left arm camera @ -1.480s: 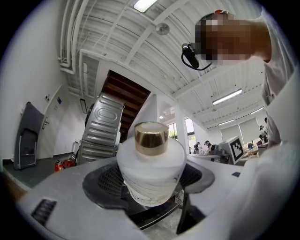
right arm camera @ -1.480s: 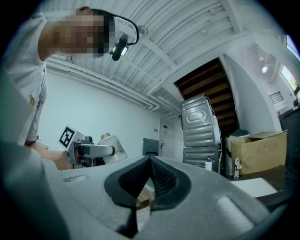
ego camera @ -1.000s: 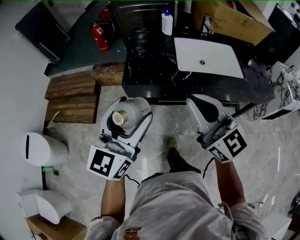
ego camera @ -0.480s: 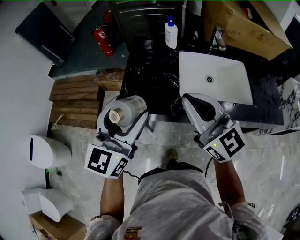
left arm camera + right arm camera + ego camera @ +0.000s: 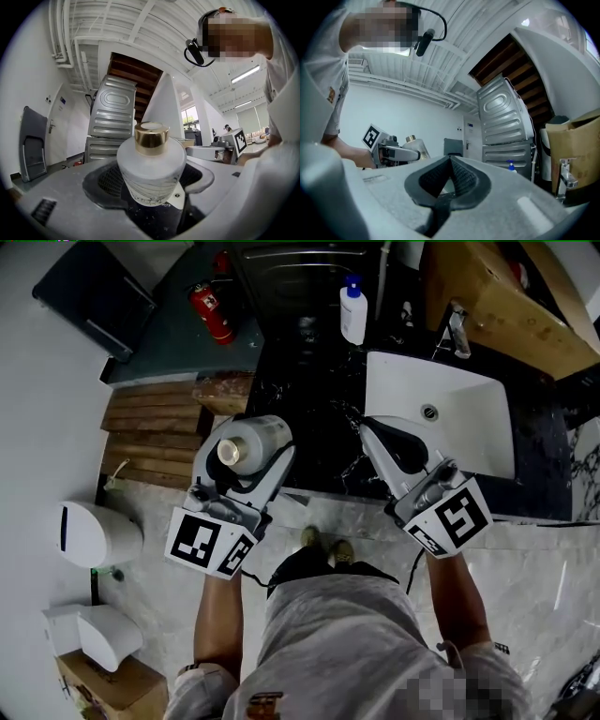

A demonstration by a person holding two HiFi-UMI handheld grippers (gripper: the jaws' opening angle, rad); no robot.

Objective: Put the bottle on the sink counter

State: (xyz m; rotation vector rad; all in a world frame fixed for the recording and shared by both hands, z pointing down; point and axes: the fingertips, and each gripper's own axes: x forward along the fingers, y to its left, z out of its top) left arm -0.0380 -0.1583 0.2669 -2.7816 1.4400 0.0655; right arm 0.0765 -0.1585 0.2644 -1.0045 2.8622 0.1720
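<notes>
A frosted white bottle with a gold cap (image 5: 246,444) (image 5: 150,164) stands upright between the jaws of my left gripper (image 5: 251,442) (image 5: 151,187), which is shut on it at the near left corner of the black marble sink counter (image 5: 314,399). From the right gripper view the bottle (image 5: 414,146) shows at the left, held in the other gripper. My right gripper (image 5: 370,432) (image 5: 451,176) hovers over the counter's front edge beside the white basin (image 5: 459,423), jaws together with nothing between them.
A white pump bottle with a blue top (image 5: 353,310) stands at the counter's back. A faucet (image 5: 457,329) and a cardboard box (image 5: 511,306) sit behind the basin. A red fire extinguisher (image 5: 212,311), wooden steps (image 5: 155,432) and a white bin (image 5: 89,535) are at the left.
Both grippers have moved forward, from over the floor to the counter's front edge. The bottle stays held in the left gripper.
</notes>
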